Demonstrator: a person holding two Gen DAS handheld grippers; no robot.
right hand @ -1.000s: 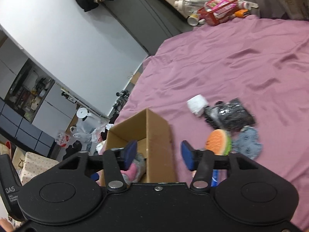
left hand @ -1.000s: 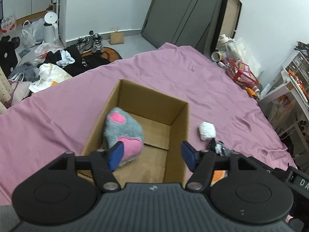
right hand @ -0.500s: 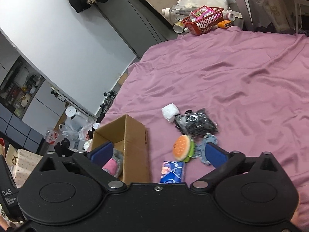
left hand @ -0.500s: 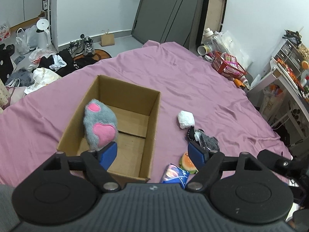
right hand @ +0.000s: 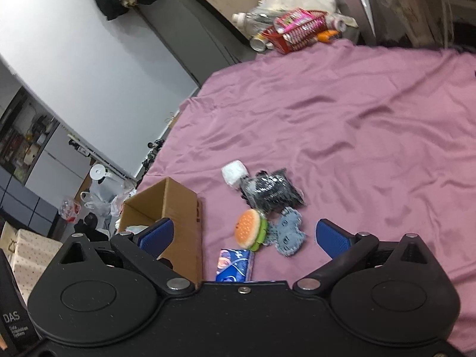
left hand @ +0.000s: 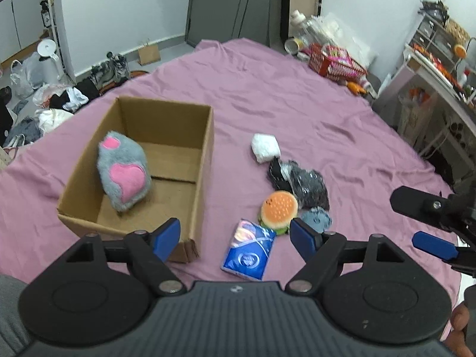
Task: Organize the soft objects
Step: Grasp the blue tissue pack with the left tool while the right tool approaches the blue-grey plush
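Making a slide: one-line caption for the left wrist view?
Open left tongs hover over a pink bedsheet, with a plush paw boxed and soft items beside the cardboard box.

Red snack basket (left hand: 336, 64) beyond the bed; clothes heap (left hand: 64, 102) on the floor.

Grey plush paw (left hand: 124, 175) with pink pads leans in open cardboard box (left hand: 205, 160) on the left. Right of box: white bundle (left hand: 264, 148), black packet (left hand: 306, 184), burger plush (left hand: 279, 211), grey-blue cloth (left hand: 316, 219), blue tissue pack (left hand: 248, 250).
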